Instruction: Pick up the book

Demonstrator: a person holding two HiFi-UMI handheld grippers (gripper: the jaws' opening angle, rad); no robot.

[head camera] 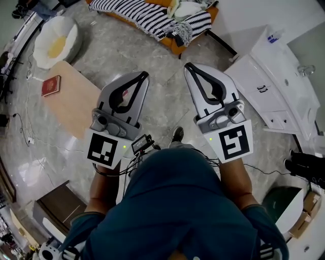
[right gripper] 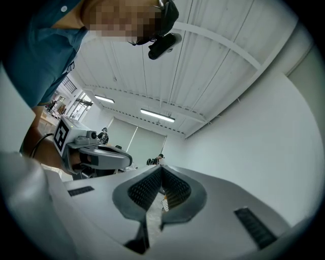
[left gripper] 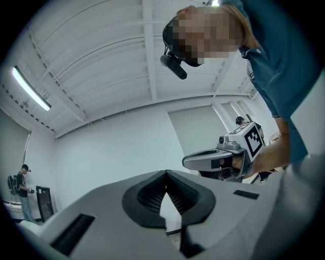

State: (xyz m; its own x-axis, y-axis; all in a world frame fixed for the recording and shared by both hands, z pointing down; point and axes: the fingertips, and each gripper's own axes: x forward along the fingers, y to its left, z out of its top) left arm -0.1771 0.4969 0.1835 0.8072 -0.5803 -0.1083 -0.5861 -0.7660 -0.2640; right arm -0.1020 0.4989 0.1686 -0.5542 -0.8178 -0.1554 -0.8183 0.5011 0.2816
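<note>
My left gripper [head camera: 143,75] has its fingers [left gripper: 144,200] clenched tip to tip on nothing. My right gripper [head camera: 188,66] is clenched empty the same way, and the two are held side by side, apart, above the marble floor [head camera: 152,56]. The red book [head camera: 51,85] lies flat on the pale wooden desk [head camera: 76,109], left of my left gripper and well apart from it, with a white beanbag [head camera: 56,40] and a sofa under a striped blanket [head camera: 147,15] farther out.
</note>
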